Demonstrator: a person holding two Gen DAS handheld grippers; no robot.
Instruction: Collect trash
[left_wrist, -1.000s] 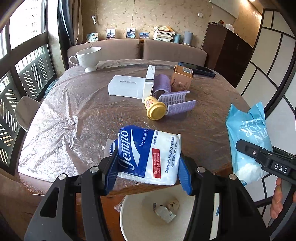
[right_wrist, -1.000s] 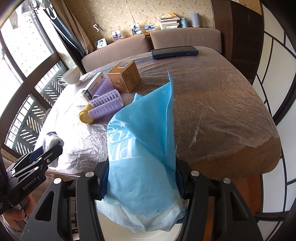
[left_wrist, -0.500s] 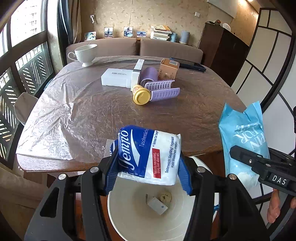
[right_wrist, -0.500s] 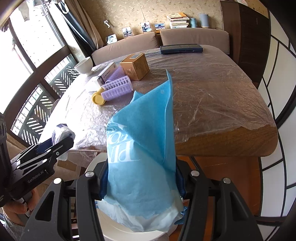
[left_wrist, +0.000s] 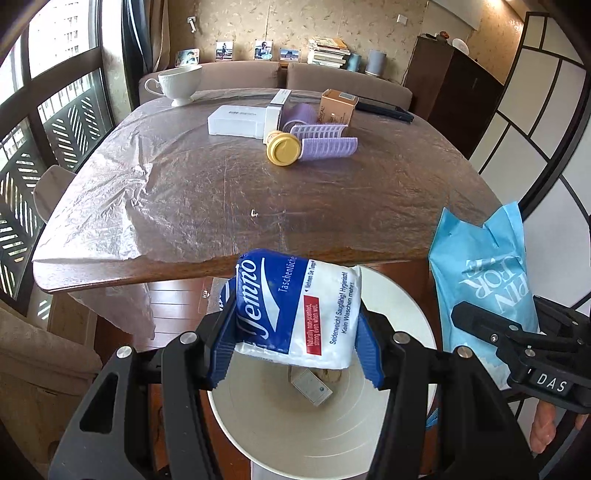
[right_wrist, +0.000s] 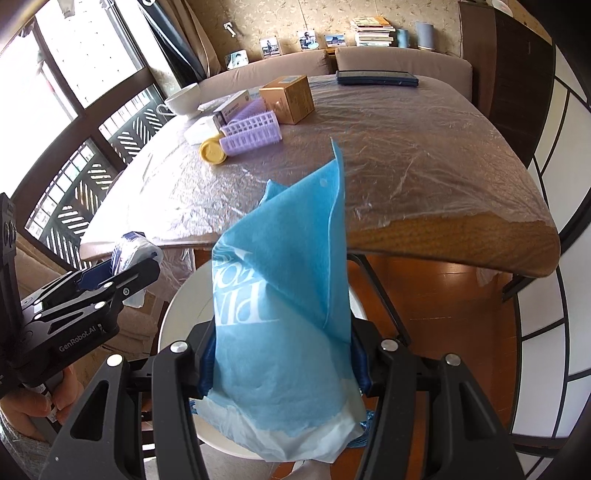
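The tissue pack (left_wrist: 295, 314) sits squeezed in the left gripper (left_wrist: 295, 354), right over the white bin (left_wrist: 306, 435). Beside it, the right gripper (right_wrist: 282, 365) pinches the blue bag (right_wrist: 284, 314). Behind them, curlers (left_wrist: 325, 142) and boxes (left_wrist: 236, 121) lie on the table (left_wrist: 184, 192).

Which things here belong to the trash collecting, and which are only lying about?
Job:
- tissue pack, in the left gripper
- blue bag, in the right gripper
- white bin below both

Lying about:
- teacup
- white box
- purple rollers
- yellow lid
- brown carton
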